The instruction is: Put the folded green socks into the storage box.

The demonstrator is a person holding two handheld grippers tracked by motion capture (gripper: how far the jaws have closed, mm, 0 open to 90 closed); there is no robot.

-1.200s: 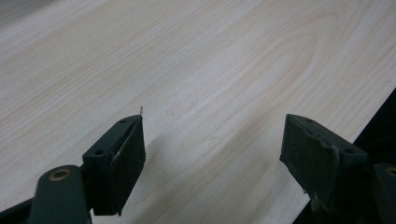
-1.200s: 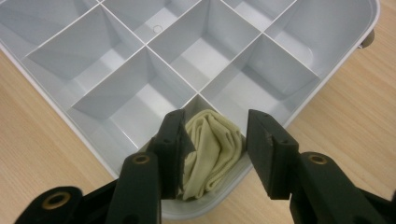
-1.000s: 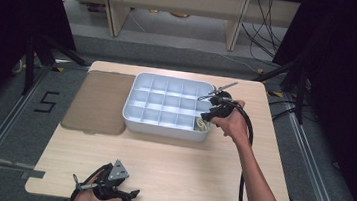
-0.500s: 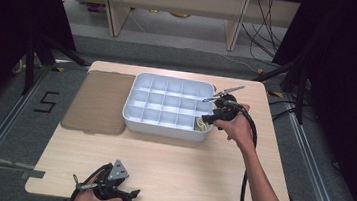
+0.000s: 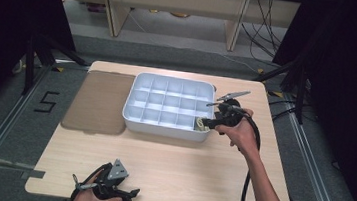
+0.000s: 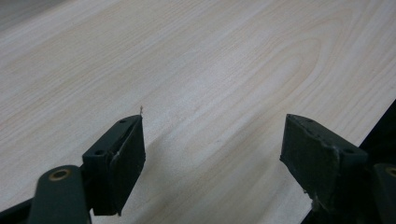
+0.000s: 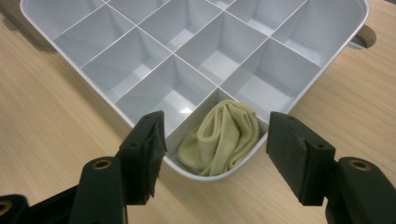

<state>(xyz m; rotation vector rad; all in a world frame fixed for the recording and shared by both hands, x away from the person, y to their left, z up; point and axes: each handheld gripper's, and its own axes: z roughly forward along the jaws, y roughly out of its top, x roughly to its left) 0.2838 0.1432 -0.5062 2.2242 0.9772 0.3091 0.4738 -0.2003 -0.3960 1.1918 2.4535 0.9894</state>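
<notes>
The white divided tray point(image 5: 166, 106) stands on the wooden table point(image 5: 170, 160), toward its far right part. A brown mat point(image 5: 98, 102) lies flat just beside the tray's left side.

A folded pale yellow-green cloth point(image 7: 222, 137) lies bunched in the tray's near right corner compartment. In the high view the cloth point(image 5: 198, 124) shows as a small pale patch against the tray's near right wall. The other compartments in sight hold nothing.

The right gripper point(image 5: 208, 123) is held at the tray's near right corner, the person's hand wrapped around its body and a black cable trailing back along the forearm. In the right gripper view the right gripper point(image 7: 215, 154) has its jaws spread wide, one on each side of the corner compartment. The jaws have just been opening. The cloth lies between them, and neither pad presses on it; it rests in its compartment, released.

The left gripper point(image 5: 129, 193) rests at the near edge of the table, well apart from the tray. In the left gripper view the left gripper point(image 6: 212, 149) has its jaws wide apart over bare wood, with nothing between them.
</notes>
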